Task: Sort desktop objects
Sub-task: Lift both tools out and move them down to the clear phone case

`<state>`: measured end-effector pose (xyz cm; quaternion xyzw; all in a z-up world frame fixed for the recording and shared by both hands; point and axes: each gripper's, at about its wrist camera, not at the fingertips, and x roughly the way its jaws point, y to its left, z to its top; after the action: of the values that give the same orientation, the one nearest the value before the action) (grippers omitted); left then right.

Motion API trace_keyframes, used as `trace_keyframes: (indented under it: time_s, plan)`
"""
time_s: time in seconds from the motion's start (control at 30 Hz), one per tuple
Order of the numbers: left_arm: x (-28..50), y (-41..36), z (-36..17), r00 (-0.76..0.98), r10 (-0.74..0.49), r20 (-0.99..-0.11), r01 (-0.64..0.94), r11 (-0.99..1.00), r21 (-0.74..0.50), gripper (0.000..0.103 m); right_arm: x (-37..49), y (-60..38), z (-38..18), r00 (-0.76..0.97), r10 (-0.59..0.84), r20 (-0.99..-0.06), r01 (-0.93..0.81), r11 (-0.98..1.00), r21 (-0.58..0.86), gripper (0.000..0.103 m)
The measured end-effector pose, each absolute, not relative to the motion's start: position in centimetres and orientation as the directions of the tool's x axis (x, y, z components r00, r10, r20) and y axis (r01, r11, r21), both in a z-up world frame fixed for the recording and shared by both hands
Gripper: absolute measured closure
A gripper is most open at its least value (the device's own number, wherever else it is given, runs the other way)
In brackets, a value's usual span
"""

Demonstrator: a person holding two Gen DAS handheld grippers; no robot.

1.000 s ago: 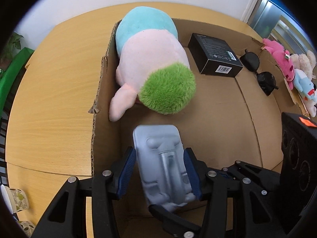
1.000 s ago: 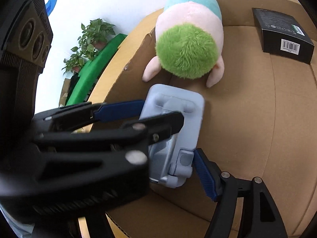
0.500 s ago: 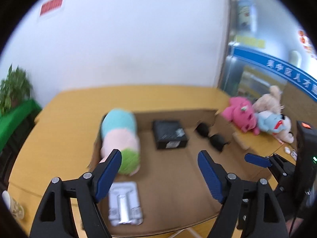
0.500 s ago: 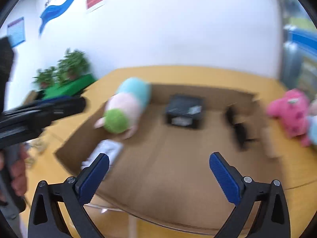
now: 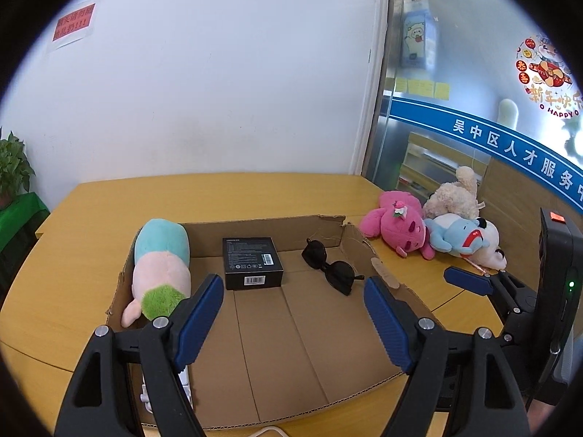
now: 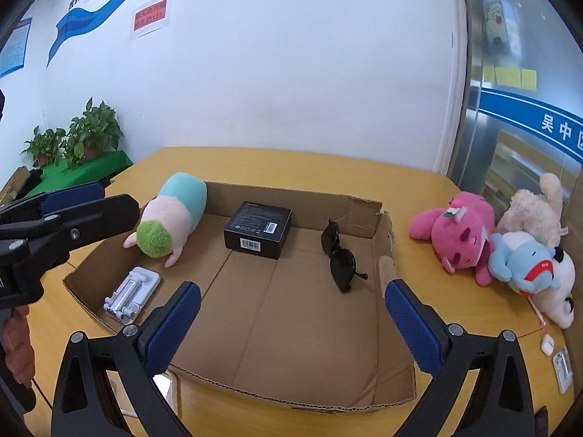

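A shallow cardboard box (image 5: 262,225) (image 6: 291,397) lies on the wooden table. In it lie a pink, teal and green plush (image 5: 160,269) (image 6: 171,218), a black carton (image 5: 251,262) (image 6: 258,229), black sunglasses (image 5: 331,267) (image 6: 340,258) and a grey phone stand (image 6: 131,293), mostly hidden behind my left finger in the left wrist view (image 5: 184,382). My left gripper (image 5: 291,320) is open and empty above the box's near side. My right gripper (image 6: 291,327) is open and empty, also above the near side.
Three plush toys lie on the table right of the box: pink (image 5: 397,225) (image 6: 455,233), cream (image 5: 455,196) (image 6: 532,207), blue and white (image 5: 466,240) (image 6: 532,266). A white earbud case (image 6: 547,345) and a small white item (image 6: 563,367) lie at the right edge. Potted plants (image 6: 80,138) stand left.
My left gripper let go of the grey phone stand in the box's near left corner. Both grippers opened wide and pulled up and back from the box.
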<state>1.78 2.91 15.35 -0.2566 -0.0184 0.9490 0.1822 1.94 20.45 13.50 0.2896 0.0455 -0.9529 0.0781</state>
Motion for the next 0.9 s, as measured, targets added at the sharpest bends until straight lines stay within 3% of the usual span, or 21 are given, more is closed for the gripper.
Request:
trace_keyframes:
  time_s: [0.5, 0.7, 0.9]
  plan:
    - [2.8, 0.4, 13.7, -0.798, 0.329, -0.505, -0.295, -0.944, -0.149, 0.024, 1.5, 19.5, 12.8, -0.812, -0.121, -0.571, 0.193, -0.979, -0.068, 0.0]
    - [5.8, -3.6, 10.2, -0.768, 0.263, -0.584, -0.204, -0.965, -0.165, 0.024, 2.3, 18.7, 11.8, -0.786, -0.19, -0.588, 0.27, -0.962, -0.051, 0.0]
    - [8.0, -6.9, 5.3, -0.677, 0.223, -0.701, -0.12, -0.974, -0.194, 0.024, 4.7, 16.8, 6.8, -0.633, -0.318, -0.706, 0.439, -0.899, 0.011, 0.001]
